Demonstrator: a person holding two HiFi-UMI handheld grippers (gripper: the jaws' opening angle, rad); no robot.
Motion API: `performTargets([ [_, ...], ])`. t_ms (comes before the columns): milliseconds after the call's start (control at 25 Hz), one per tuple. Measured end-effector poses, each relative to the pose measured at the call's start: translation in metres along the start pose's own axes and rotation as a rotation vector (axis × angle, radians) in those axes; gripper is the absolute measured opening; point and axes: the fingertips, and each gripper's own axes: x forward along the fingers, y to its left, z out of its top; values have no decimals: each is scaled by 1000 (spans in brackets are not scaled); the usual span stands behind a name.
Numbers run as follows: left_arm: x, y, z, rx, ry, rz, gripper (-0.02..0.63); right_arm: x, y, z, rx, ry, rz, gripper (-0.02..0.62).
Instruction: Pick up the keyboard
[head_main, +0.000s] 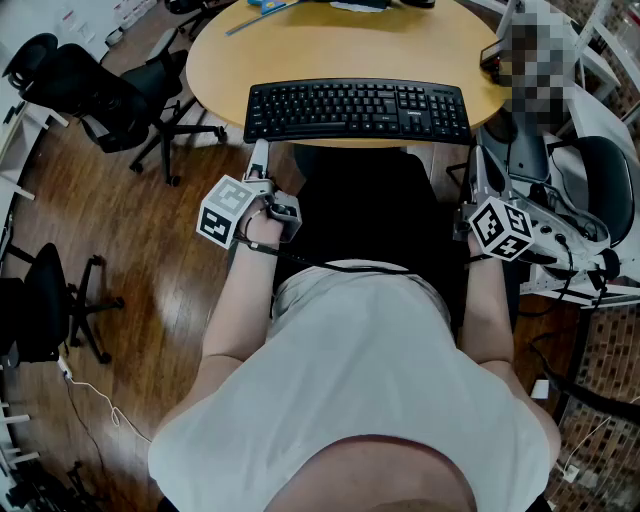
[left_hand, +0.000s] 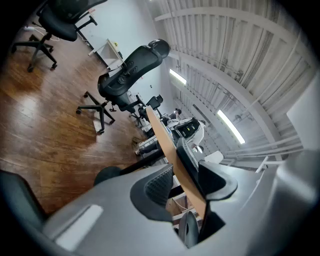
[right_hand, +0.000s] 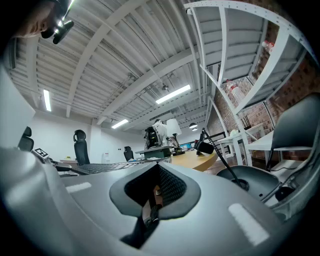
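The round wooden table (head_main: 330, 50) carried the black keyboard (head_main: 357, 109) flat along its near edge. The left gripper (head_main: 258, 155) sat at the keyboard's near-left corner, jaws parted with the table edge and that corner between them. The right gripper (head_main: 477, 168), jaws pressed together on nothing, hung just off the keyboard's right end.

Matt black plastic keyboard (head_main: 357, 110) on smooth wooden table (head_main: 220, 60); glossy wood floor (head_main: 150, 270)
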Motion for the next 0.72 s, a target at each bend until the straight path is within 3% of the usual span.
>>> performTargets([
  [120, 11, -6, 12, -51, -47, -23, 451, 1, -4, 3, 4, -12, -12, 3],
  [400, 33, 3, 10, -232, -41, -36, 468, -1, -3, 6, -8, -35, -15, 3],
  [720, 34, 1, 7, -310, -12, -23, 419, 1, -3, 2, -5, -23, -12, 3],
])
